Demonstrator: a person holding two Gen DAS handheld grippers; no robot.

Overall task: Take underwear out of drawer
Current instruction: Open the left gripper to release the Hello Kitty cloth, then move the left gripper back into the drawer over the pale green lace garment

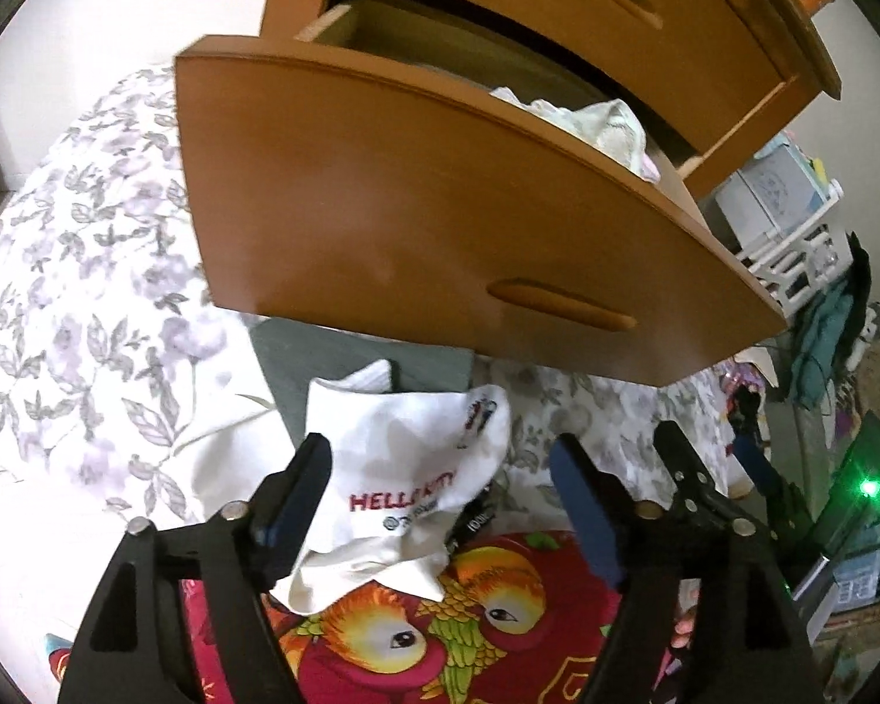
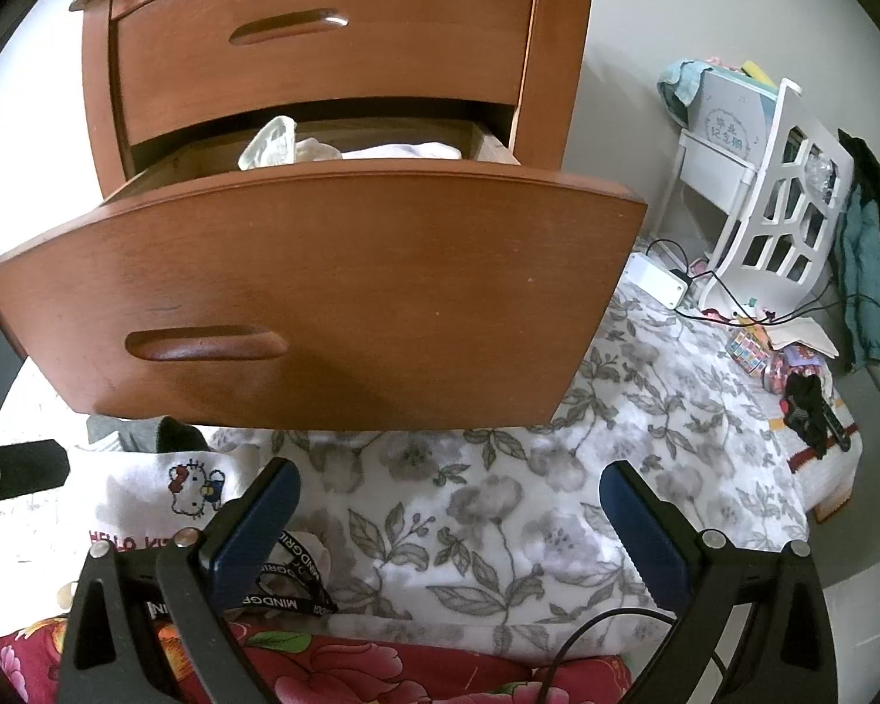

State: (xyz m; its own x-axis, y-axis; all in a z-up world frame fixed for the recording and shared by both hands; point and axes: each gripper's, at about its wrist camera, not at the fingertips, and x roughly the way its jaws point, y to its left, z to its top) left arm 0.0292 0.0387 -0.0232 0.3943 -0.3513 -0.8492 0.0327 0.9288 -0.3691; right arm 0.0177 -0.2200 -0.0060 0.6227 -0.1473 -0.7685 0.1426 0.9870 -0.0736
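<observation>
The open drawer (image 2: pixel 322 270) is jutting out of the cabinet (image 2: pixel 563 58), under a closed drawer (image 2: pixel 322 41); folded clothes (image 2: pixel 299 144) are lying in it; the underwear (image 1: pixel 405 493) is lying on the bedding (image 2: pixel 498 504) below the drawer front, between the left gripper's (image 1: pixel 440 504) parted fingers; the right gripper (image 2: pixel 449 519) is hanging to its right; a white rack (image 2: pixel 786 188) is standing further right.

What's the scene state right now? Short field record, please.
drawer: lower drawer pulled open, pale clothes still inside
upper drawer: shut
white underwear: Hello Kitty piece lying on the bedding below the drawer
left gripper: open, underwear between the fingers, right pad clear of it
right gripper: open over floral sheet, nothing between the fingers
</observation>
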